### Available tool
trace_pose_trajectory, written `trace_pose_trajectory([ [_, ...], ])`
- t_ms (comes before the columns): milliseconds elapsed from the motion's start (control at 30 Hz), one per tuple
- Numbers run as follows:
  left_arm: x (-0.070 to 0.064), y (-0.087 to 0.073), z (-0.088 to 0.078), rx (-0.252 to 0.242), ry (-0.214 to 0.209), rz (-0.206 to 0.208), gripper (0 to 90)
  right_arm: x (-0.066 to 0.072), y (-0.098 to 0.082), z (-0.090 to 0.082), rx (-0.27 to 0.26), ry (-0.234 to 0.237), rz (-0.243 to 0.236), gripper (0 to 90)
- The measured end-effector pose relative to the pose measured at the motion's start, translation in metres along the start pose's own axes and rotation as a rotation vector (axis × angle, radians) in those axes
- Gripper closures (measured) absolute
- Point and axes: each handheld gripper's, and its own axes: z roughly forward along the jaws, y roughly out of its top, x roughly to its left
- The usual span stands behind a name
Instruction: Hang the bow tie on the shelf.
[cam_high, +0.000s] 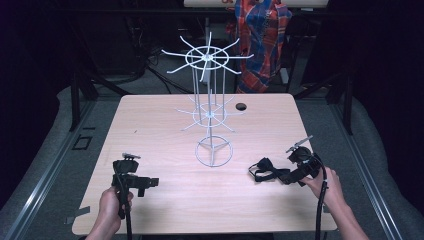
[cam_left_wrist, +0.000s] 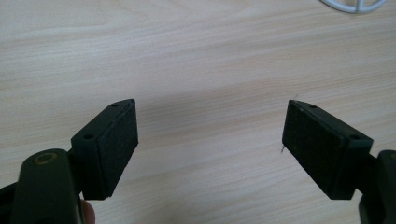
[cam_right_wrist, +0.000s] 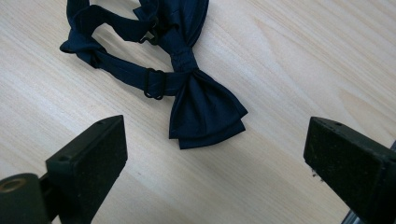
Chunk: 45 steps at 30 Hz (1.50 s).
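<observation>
While the left gripper (cam_high: 134, 176) waits with its jaws spread and empty over bare table (cam_high: 165, 120) left of the white wire rack (cam_high: 210, 112), the right gripper (cam_right_wrist: 219, 158), also released, should probably close on the bow tie (cam_right_wrist: 201, 109) at its knot, just ahead on the wood

From my remote station, I see a dark navy bow tie (cam_right_wrist: 201, 102) lying flat on the pale wooden table (cam_high: 165, 200), its adjustable strap (cam_right_wrist: 112, 65) looped open beside the double-layered bow. It rests near the table's right front, just right of the white wire display stand (cam_high: 210, 110) and its ring base.
</observation>
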Motion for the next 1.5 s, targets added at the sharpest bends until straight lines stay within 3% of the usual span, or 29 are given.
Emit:
trace_pose_trajectory([
  [133, -0.004, 0.0, 0.0, 0.002, 0.0, 0.02, 18.4, -0.001, -0.002, 0.003, -0.021, 0.017, 0.022, 5.4],
  [167, -0.004, 0.0, 0.0, 0.004, 0.0, 0.021, 18.4, -0.003, -0.002, 0.001, -0.004, 0.021, 0.005, 5.2],
  [300, -0.002, -0.002, 0.0, 0.002, 0.005, 0.016, 18.5, -0.001, 0.0, 0.001, -0.019, 0.034, -0.004, 3.2],
  [633, 0.003, -0.008, -0.008, -0.014, 0.005, -0.017, 18.4, 0.01, 0.012, 0.009, -0.007, 0.033, -0.102, 0.0],
  [867, 0.001, -0.006, -0.002, 0.003, 0.013, -0.01, 18.9, 0.011, 0.011, 0.011, 0.001, 0.032, -0.133, 0.3],
  [967, 0.001, -0.008, -0.004, 0.008, 0.009, -0.014, 18.8, 0.013, 0.011, 0.015, 0.021, 0.062, -0.132, 8.1],
  [1067, 0.002, -0.009, -0.004, 0.003, 0.008, -0.018, 18.8, 0.018, 0.015, 0.02, 0.067, 0.041, -0.178, 7.2],
  [1167, 0.003, -0.01, -0.004, 0.01, 0.007, -0.015, 18.7, 0.019, 0.019, 0.022, 0.055, 0.036, -0.184, 7.7],
  [1233, 0.004, -0.011, -0.005, 0.013, 0.008, -0.016, 18.9, 0.019, 0.022, 0.023, 0.053, 0.037, -0.192, 15.4],
  [1333, 0.008, -0.014, -0.007, 0.006, 0.008, -0.03, 18.8, 0.021, 0.025, 0.025, 0.062, 0.027, -0.203, 16.7],
  [1467, 0.009, -0.014, -0.008, 0.001, 0.016, -0.036, 18.9, 0.021, 0.028, 0.033, 0.091, 0.011, -0.22, 30.3],
  [1500, 0.009, -0.014, -0.008, 0.001, 0.016, -0.036, 18.9, 0.021, 0.028, 0.033, 0.091, 0.011, -0.22, 30.3],
])
